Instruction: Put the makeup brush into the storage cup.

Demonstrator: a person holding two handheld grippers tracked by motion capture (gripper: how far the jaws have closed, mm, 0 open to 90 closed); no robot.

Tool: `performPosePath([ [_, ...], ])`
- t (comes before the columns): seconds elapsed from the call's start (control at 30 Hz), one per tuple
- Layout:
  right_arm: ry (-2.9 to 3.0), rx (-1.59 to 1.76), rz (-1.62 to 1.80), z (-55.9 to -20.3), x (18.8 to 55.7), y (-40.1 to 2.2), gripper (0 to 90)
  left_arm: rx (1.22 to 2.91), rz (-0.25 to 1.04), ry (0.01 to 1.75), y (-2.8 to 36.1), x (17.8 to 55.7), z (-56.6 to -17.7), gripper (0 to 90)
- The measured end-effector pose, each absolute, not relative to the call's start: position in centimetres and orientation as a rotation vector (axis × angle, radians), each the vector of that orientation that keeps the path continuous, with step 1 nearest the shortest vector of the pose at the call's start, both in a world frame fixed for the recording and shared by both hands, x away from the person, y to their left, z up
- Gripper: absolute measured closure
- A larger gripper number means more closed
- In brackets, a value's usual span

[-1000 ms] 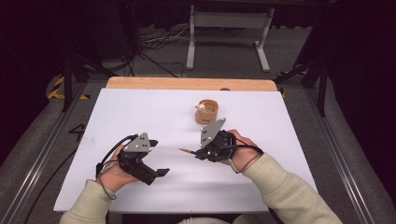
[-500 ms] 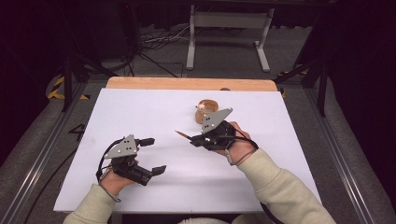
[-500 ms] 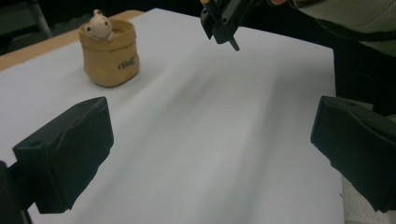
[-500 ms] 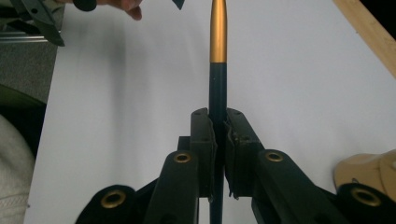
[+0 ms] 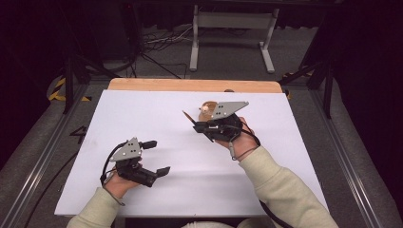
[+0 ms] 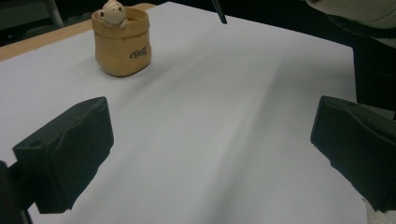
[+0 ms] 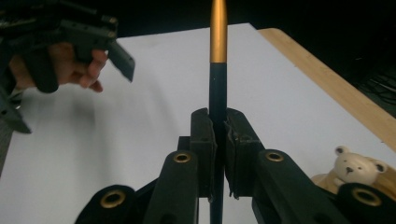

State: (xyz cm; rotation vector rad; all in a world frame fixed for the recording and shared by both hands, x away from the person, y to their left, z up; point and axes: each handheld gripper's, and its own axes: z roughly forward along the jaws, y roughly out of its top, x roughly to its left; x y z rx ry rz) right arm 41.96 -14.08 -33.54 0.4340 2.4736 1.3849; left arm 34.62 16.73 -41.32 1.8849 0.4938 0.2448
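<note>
Two grippers are over the white sheet (image 5: 157, 118) that covers the wooden table (image 5: 190, 85). The right gripper (image 5: 196, 127) sits up near the far middle of the table, and its jaws are pressed together on a pen (image 7: 218, 79), pinching the dark barrel. In the right gripper view the pen runs straight up out of the pads, dark at the grip and gold toward the far end. From the high view the gold end (image 5: 186, 115) pokes out to the left of that gripper, raised off the sheet. Just behind the right gripper stands the tan pot with a little bear figure (image 6: 122, 41), near the far edge of the sheet; the right gripper view catches the bear (image 7: 351, 168) at lower right, just beside the jaws. The left gripper view shows the pot upright on the sheet, with writing on its side and the bear's head peeking over the rim. The left gripper (image 5: 157, 158) hangs low near the front left of the sheet, well apart from the pen and the pot, its jaws spread wide with bare white sheet between them. The person's left hand (image 7: 70, 63) wraps its body, pale sleeves coming in from the bottom.
</note>
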Motion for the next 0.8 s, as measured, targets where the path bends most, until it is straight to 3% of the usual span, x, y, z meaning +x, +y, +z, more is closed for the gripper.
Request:
performPosePath([
  [0.8,2.103,0.692,1.552,-33.1,45.2,-14.2,83.0,1.874,0.245,0.525,17.6,34.8,-41.4,0.3],
])
